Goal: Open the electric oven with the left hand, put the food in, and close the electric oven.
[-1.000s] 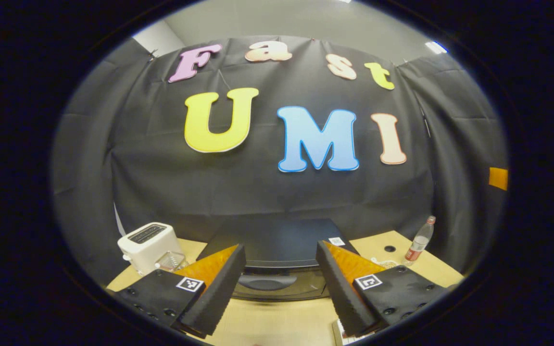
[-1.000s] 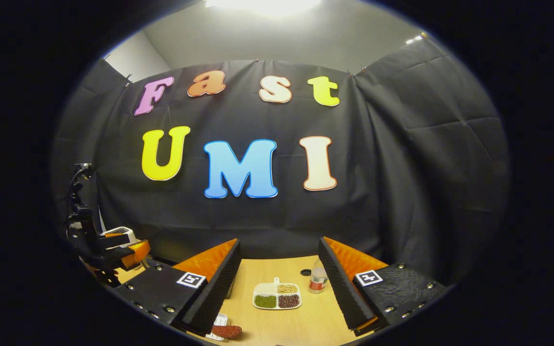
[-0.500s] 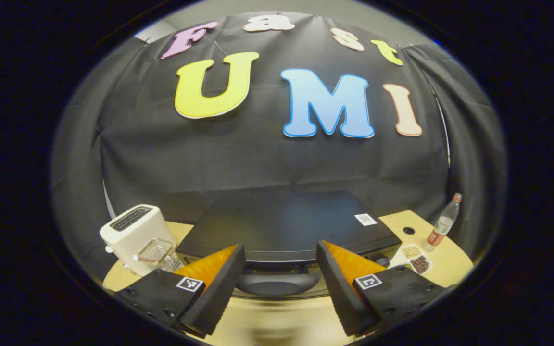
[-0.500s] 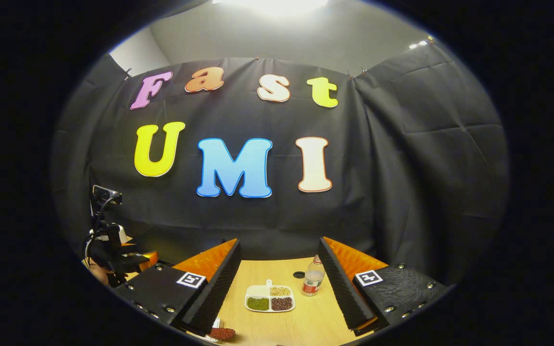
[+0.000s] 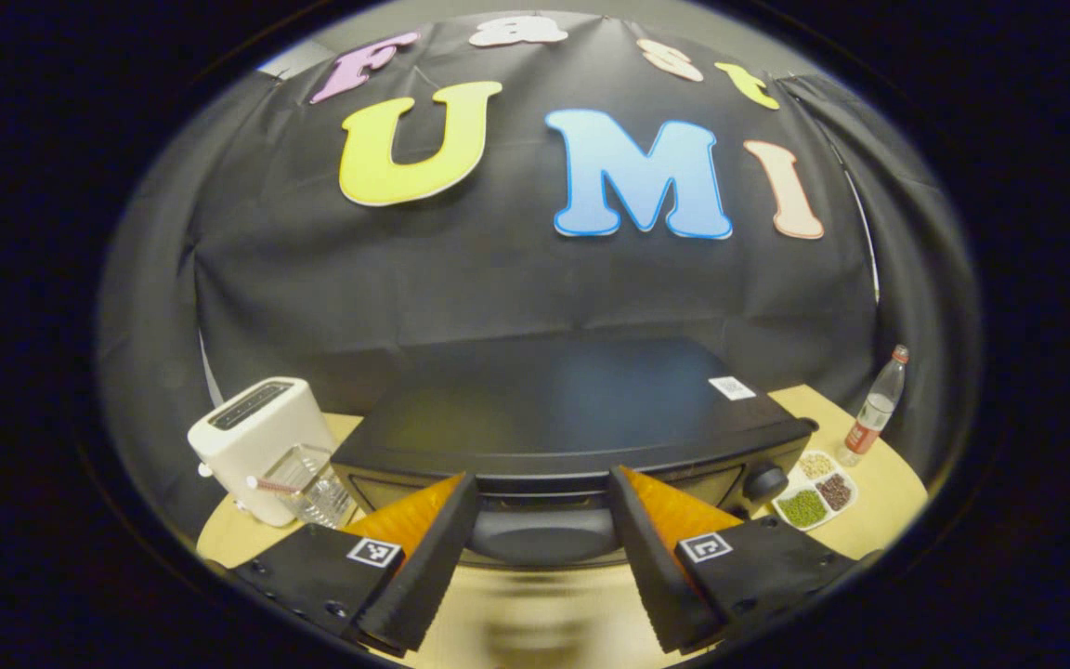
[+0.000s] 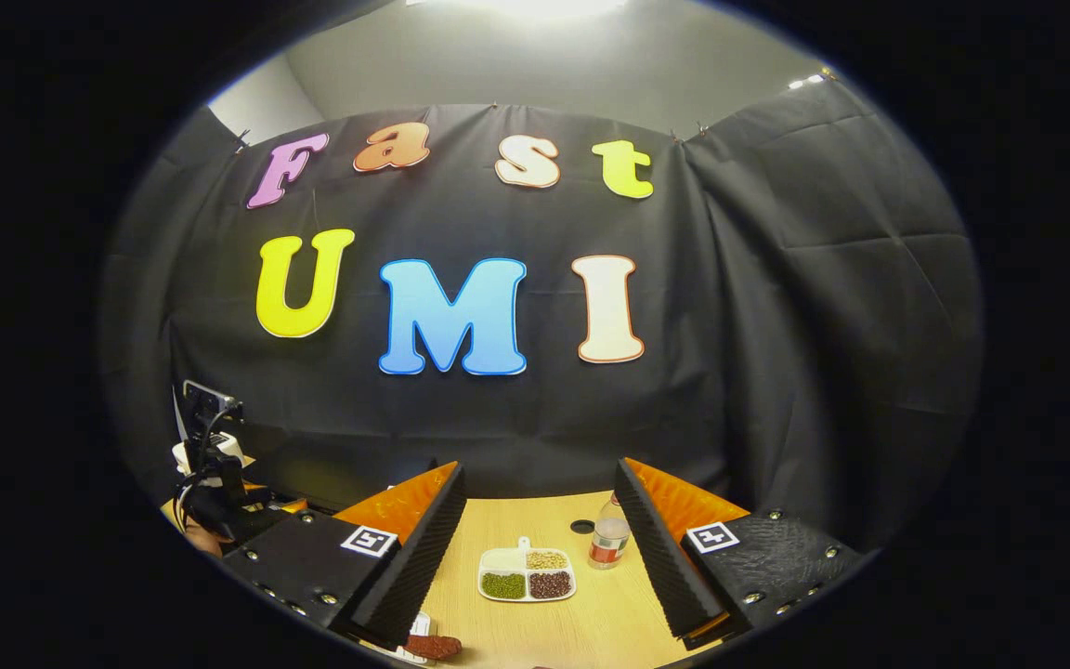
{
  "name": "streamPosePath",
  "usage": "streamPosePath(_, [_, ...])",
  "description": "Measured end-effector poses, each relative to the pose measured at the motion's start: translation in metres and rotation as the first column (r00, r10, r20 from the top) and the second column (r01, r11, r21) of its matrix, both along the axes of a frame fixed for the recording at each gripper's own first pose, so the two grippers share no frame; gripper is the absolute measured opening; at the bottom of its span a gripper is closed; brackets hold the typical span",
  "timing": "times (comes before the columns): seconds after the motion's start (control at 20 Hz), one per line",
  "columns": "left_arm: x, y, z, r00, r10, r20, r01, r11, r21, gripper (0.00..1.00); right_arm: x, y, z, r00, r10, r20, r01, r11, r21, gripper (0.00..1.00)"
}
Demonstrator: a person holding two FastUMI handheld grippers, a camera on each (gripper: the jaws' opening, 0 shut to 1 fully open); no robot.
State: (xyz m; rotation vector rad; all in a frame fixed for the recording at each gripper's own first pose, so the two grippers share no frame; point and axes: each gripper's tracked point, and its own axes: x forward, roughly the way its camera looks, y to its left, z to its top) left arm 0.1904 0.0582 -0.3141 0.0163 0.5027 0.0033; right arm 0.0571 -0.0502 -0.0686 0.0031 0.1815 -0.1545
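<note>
Directly ahead of the left gripper point(image 5: 535, 557) stands the black oven point(image 5: 572, 418) on the wooden table point(image 5: 879, 497), its door closed. The gripper's fingers are spread wide and hold nothing; the dark door handle point(image 5: 540, 530) lies in the gap between them, close in, but contact cannot be judged. A white toaster point(image 5: 252, 441) stands to the oven's left with a clear glass container point(image 5: 312, 483) just beside it. To the oven's right lie a white divided dish point(image 5: 814, 488) of beans and grains and an upright plastic bottle point(image 5: 874, 413).

From the right gripper view, the right gripper point(image 6: 540, 557) hangs above the table with fingers wide apart and empty. The food point(image 6: 433, 646), a reddish-brown piece, lies at the lower edge beside a white item that cannot be identified, well apart from the oven. The divided dish and the bottle stand beyond.
</note>
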Motion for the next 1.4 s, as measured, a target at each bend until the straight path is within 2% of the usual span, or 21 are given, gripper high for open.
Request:
streamPosePath(0.1, [-0.001,0.001,0.003,1.0,-0.001,-0.006,0.0,1.0,-0.006,0.9,-0.001,0.002,0.0,1.0,0.01,0.0,-0.01,1.0,-0.004,0.97])
streamPosePath(0.25, [-0.006,0.0,0.001,1.0,0.0,-0.017,0.0,1.0,-0.002,0.97,-0.005,0.004,0.0,1.0,0.015,-0.002,-0.015,1.0,-0.003,0.97])
streamPosePath(0.35, [-0.011,-0.001,0.002,1.0,-0.001,-0.019,0.001,1.0,0.0,0.97,-0.009,0.003,-0.001,1.0,0.015,-0.002,-0.015,1.0,-0.004,0.97])
streamPosePath(0.4, [-0.014,-0.001,0.002,1.0,-0.003,-0.019,0.003,1.0,0.001,0.94,-0.01,0.002,0.0,1.0,0.014,-0.001,-0.014,1.0,-0.005,0.97])
streamPosePath(0.45, [-0.018,0.0,0.002,1.0,-0.003,-0.02,0.003,1.0,0.001,0.97,-0.011,0.001,0.0,1.0,0.013,-0.001,-0.013,1.0,-0.006,0.97])
streamPosePath(0.55, [-0.025,-0.001,0.001,1.0,-0.002,-0.024,0.002,1.0,0.0,0.93,-0.014,0.0,0.001,1.0,0.01,-0.001,-0.01,1.0,-0.007,0.97])
streamPosePath(1.4, [-0.079,-0.003,-0.016,0.998,-0.035,-0.049,0.035,0.999,0.004,0.93,-0.031,0.021,0.002,0.999,0.041,-0.009,-0.041,0.999,-0.009,0.97])
